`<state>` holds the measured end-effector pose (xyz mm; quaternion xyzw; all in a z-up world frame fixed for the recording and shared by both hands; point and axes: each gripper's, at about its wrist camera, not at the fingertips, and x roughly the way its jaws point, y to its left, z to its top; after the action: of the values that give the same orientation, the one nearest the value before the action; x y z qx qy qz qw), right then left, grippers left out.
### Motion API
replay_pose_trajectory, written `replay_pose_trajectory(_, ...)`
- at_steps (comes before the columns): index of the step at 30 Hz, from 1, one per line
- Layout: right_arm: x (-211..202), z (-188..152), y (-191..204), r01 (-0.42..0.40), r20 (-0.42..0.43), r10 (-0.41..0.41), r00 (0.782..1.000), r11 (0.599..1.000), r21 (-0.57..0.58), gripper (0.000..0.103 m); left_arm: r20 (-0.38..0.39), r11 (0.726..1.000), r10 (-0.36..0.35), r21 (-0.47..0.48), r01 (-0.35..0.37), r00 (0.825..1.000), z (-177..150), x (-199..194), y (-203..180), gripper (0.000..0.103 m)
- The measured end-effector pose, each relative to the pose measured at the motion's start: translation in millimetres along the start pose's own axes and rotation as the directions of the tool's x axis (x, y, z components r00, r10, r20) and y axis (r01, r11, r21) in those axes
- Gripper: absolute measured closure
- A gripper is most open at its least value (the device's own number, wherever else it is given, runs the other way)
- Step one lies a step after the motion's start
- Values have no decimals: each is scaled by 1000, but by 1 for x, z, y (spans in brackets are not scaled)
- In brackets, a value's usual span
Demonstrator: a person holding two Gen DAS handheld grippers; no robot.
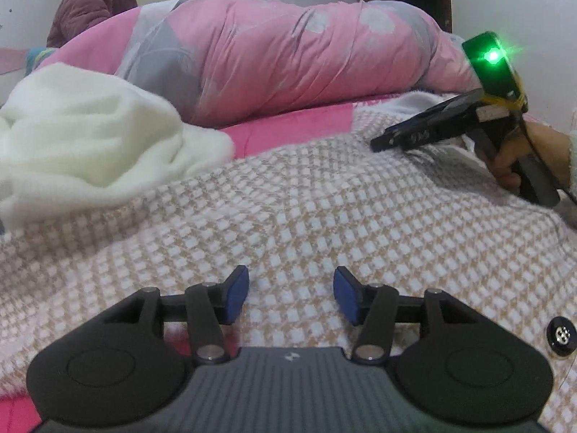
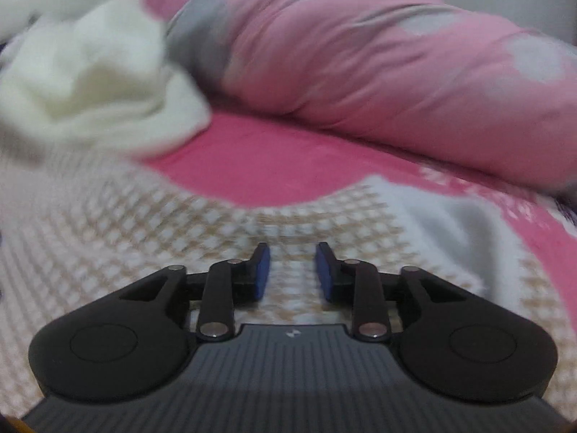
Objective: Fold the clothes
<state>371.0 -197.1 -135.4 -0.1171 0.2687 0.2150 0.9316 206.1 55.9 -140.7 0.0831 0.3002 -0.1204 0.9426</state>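
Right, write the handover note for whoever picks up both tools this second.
Left tool: open, nothing between its pads, low over the checked garment.
Right tool: open with a narrower gap, empty, over the same garment near its white lining.
The garment lies spread on the pink bed sheet; one dark button shows at its right edge. A white fleece is bunched to the left and a pink quilt lies behind.
Done: no fold visible.
Left: grip an edge and fold the garment; the fleece looks unfolded too.

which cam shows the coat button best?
Left wrist. The black button sits sharp at the right edge on the checked coat. The right wrist view shows the coat, motion-blurred, and no button.
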Motion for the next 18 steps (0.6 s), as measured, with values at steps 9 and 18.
replay_pose_trajectory(9, 37, 11, -9, 73, -53, -72, 996, 997, 17, 76, 11, 999, -16, -30, 16, 1000, -2, -4, 4, 46)
replay_pose_trajectory(18, -37, 18, -61, 118, 16, -139, 990, 895, 431, 85, 11, 999, -20, -35, 20, 1000, -3, -4, 5, 44)
